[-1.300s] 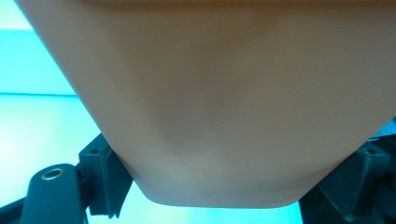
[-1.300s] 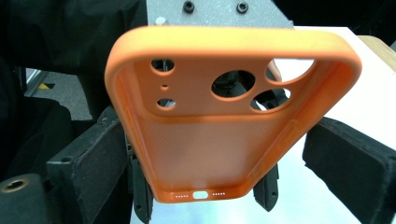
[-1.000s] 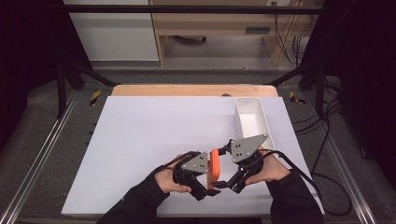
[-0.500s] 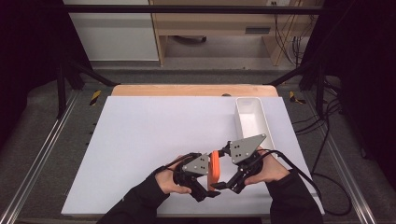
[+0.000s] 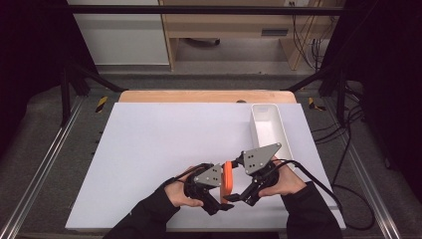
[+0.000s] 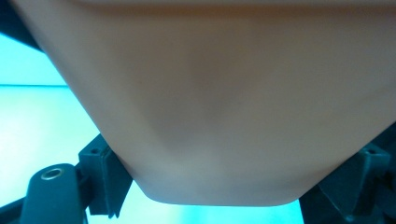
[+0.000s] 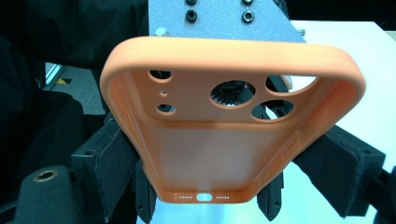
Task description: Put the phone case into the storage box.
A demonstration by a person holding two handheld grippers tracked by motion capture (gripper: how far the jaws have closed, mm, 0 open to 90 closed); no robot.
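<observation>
Both pairs of jaws are clamped on the orange phone case (image 7: 229, 140) — the right gripper (image 5: 246, 191) and left gripper (image 5: 219, 199) meet over the white table's (image 5: 164, 144) near edge; a white tray (image 5: 268, 134) lies beyond.

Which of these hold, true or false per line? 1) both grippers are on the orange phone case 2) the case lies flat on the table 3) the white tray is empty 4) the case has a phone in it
1) True. The left gripper and the right gripper both clamp the orange phone case, as the two gripper views show.
2) False. It is held on edge above the white table, between the hands.
3) True. The white tray at the table's right side has nothing in it.
4) False. The right gripper view shows its hollow inside and open camera cutouts.
</observation>
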